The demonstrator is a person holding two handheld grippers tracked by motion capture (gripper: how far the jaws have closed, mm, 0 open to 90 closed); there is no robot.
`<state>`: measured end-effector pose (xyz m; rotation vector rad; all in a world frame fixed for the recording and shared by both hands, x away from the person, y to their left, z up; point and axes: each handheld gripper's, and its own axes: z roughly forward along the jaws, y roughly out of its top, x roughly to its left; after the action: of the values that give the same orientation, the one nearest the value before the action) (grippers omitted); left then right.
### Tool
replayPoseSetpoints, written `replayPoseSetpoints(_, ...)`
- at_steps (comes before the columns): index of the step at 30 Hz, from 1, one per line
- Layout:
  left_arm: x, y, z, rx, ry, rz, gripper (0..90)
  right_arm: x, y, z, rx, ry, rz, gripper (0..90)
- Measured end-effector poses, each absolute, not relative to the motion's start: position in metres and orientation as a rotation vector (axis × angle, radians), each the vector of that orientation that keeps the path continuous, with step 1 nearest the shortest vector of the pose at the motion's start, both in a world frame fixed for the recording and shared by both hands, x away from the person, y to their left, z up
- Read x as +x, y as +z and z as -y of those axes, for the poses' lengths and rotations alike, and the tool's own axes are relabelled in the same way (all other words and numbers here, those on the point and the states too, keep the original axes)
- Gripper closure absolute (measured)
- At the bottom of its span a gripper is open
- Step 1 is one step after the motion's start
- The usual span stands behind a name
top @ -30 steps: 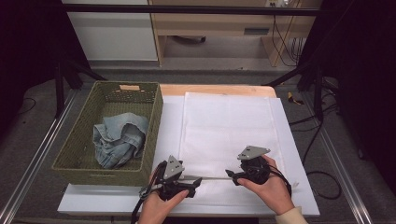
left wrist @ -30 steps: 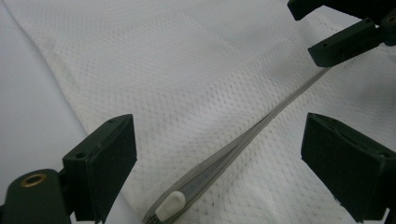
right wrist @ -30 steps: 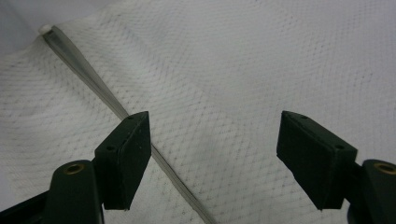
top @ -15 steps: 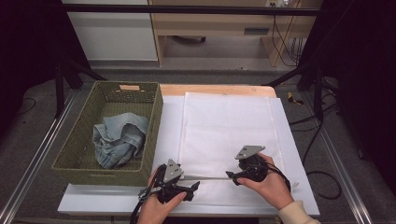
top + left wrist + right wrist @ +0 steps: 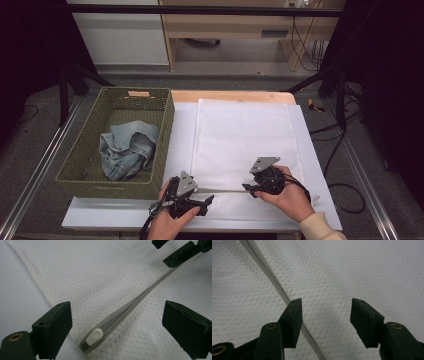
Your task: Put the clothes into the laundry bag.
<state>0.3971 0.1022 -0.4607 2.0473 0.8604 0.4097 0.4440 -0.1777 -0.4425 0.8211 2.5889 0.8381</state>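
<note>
White sheeting covers the table (image 5: 310, 165), and on it a white mesh laundry bag (image 5: 245, 145) lies flat, its grey zipper (image 5: 222, 190) running along the near edge between the two hands; a green woven basket (image 5: 165, 130) holding crumpled jeans (image 5: 127, 150) stands just to its left. The step in hand looks like working the zipper: the left gripper (image 5: 117, 322) hovers over the white pull tab (image 5: 94, 336) at the zipper's end, its jaws standing wide apart on either side of the tab without touching it. The right gripper (image 5: 325, 315) is farther along the zipper, and its jaws have just been closing, yet they are still apart, with one jaw sitting on or just over the zipper tape and only mesh between them; whether that jaw already presses the fabric is hard to tell. To do this well, the right jaws should close on the tape itself, not on loose mesh, so the bag is pinned taut. The left jaws should then drop squarely over the tab, close on its sides, and pull along the line of the zipper, keeping low. A pull at an angle would likely bunch the mesh or let the small tab slip out.
</note>
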Motion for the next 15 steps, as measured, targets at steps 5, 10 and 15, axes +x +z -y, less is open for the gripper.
replayPoseSetpoints(5,0.3983,-0.4591,-0.1053,2.042,0.417,-0.871,9.2,0.4439,-0.4464,0.1737,0.775,0.818,-2.616,47.7)
replayPoseSetpoints(10,0.3985,-0.4594,-0.1056,2.039,0.415,-0.876,9.4,0.4459,-0.4491,0.1711,0.766,0.807,-2.623,50.0)
replayPoseSetpoints(15,0.3982,-0.4599,-0.1046,2.048,0.411,-0.873,9.4,0.4487,-0.451,0.1696,0.749,0.778,-2.632,52.1)
